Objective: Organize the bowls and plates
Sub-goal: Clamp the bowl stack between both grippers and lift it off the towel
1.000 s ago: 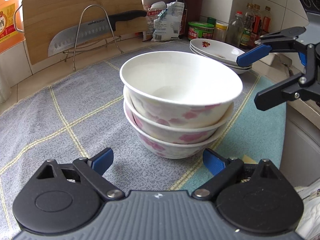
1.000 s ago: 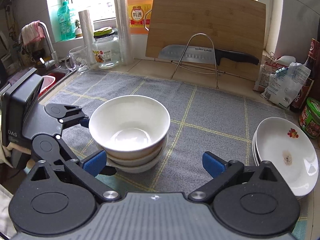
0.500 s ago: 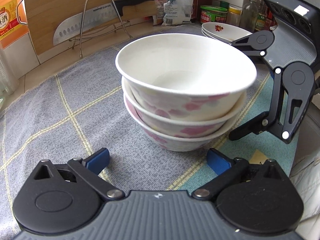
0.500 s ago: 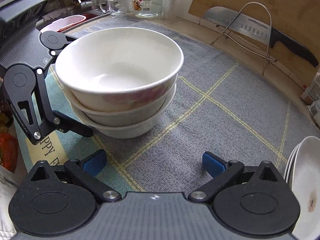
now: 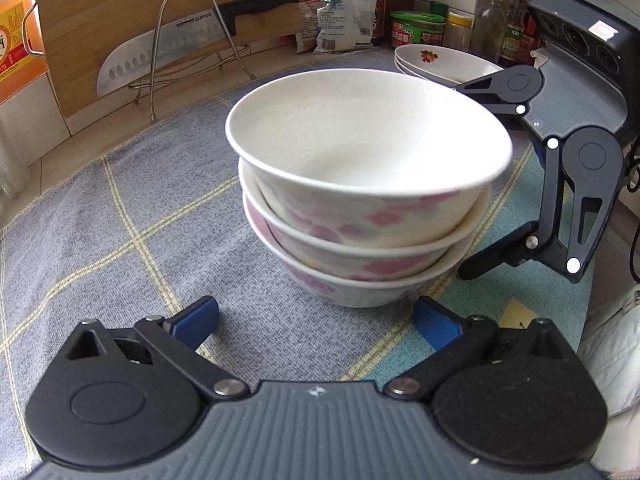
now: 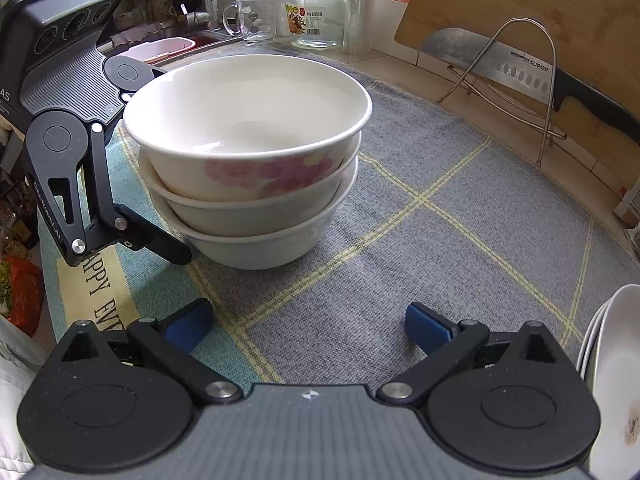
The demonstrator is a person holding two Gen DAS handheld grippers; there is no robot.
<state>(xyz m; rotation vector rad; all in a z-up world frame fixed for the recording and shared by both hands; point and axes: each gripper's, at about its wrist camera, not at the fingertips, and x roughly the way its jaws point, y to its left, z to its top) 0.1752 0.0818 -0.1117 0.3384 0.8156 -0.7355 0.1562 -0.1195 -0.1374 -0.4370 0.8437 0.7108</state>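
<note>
- Your left gripper (image 5: pixel 316 322) stands wide, its jaws just opened, nothing between them; your right gripper (image 6: pixel 308 326) gapes empty too
- The stacked bowls (image 5: pixel 360 208) sit on the grey mat (image 5: pixel 120 216); the plates (image 5: pixel 440 60) lie beyond them

"supor" on the knife (image 5: pixel 160 54); "happy" on the mat (image 6: pixel 96 276)

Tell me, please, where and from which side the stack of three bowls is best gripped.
Probably low, at the bottom bowl, one open gripper each side: left gripper, right gripper. The flaring walls overhang there, and the upper bowls only sit nested.
</note>
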